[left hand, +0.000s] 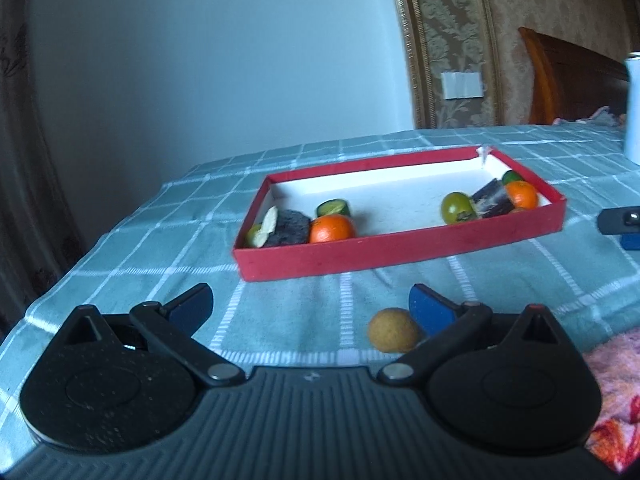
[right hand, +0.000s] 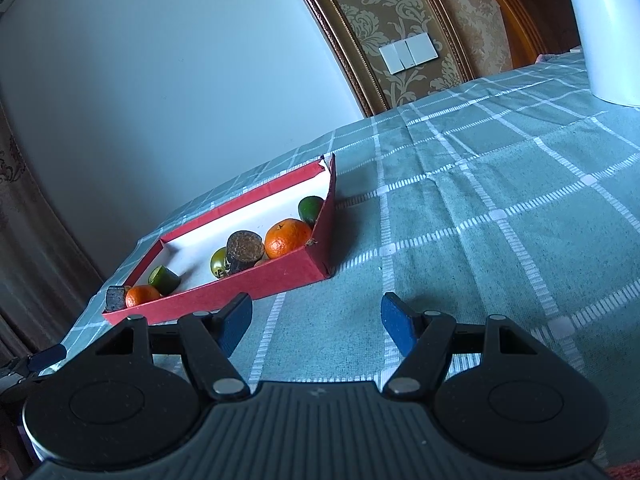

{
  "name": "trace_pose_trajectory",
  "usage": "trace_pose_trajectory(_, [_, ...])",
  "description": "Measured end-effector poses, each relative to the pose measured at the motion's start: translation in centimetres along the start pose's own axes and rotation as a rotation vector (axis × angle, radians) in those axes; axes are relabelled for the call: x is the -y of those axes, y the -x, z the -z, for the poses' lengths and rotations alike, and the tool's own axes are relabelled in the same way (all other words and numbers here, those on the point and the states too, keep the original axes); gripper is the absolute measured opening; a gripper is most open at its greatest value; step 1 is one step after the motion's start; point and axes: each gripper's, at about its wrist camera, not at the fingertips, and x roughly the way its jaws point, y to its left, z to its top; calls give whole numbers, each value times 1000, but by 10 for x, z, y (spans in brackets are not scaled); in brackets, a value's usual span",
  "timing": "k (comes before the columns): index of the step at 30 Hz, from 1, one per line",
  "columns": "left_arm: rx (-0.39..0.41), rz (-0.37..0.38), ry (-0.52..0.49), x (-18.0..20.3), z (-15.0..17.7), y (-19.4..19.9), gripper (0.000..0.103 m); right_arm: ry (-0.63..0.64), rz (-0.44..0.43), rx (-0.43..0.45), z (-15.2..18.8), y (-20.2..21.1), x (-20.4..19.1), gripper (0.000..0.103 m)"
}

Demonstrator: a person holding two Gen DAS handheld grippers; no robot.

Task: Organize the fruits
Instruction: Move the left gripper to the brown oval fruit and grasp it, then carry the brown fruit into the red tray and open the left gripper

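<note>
A shallow red box (left hand: pixel 384 250) with a white floor lies on the checked cloth. Its left end holds an orange (left hand: pixel 331 229), a dark chunk (left hand: pixel 291 227) and a green piece (left hand: pixel 333 208). Its right end holds an orange (left hand: pixel 521 194), a dark chunk (left hand: pixel 491 198) and a green fruit (left hand: pixel 456 208). A small tan fruit (left hand: pixel 393 329) lies on the cloth, just inside the right finger of my open left gripper (left hand: pixel 310 306). My right gripper (right hand: pixel 316 320) is open and empty, right of the box (right hand: pixel 280 280); an orange (right hand: pixel 286 239) shows inside.
The table's left edge drops off near the box (left hand: pixel 60 280). A white cylinder (left hand: pixel 633 108) stands at the far right and also shows in the right wrist view (right hand: pixel 604 28). A pink patterned cloth (left hand: pixel 616 392) lies at the near right. The right gripper's finger (left hand: pixel 620 220) shows at the right edge.
</note>
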Motion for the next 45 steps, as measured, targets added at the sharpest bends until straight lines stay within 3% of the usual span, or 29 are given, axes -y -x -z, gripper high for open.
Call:
trace_pose_trajectory(4, [-6,78,33,-3,-2,-1,102,-1,1,1,0,0,0,71])
trace_pose_trajectory(10, [-112,144,146,-17,-3,-18,80,-5,-1,1,0,0,1,71])
trace_pose_trajectory(16, [-122,177,129,-10,-4,-19,75,-8,-2,-2,0,0,1,71])
trace_pose_trajectory(19, [-136,199,107,-2,-3,-21,59,-10,-2,-2,0,-1,2,71])
trace_pose_trajectory(21, [-164,218,100,1,-3,-25,38,-11,-3,0,0,-1,1,71])
trace_pose_trajectory(26, [-169,233,105,2,-2,-24,28,-14,-5,3,0,-1,2,71])
trace_pose_trajectory(30, [-138,222,95,3,-11,-19,28,-14,-6,6,0,0,2,71])
trace_pose_trajectory(36, [-65,192,84,4,-51,-30,28,-15,-9,3,0,0,2,71])
trace_pose_trajectory(40, [-74,195,77,14,-72,-57,28,-21,-11,2,1,0,3,71])
trace_pose_trajectory(45, [-122,180,59,29,-75,-92,28,-25,-16,-2,0,0,4,71])
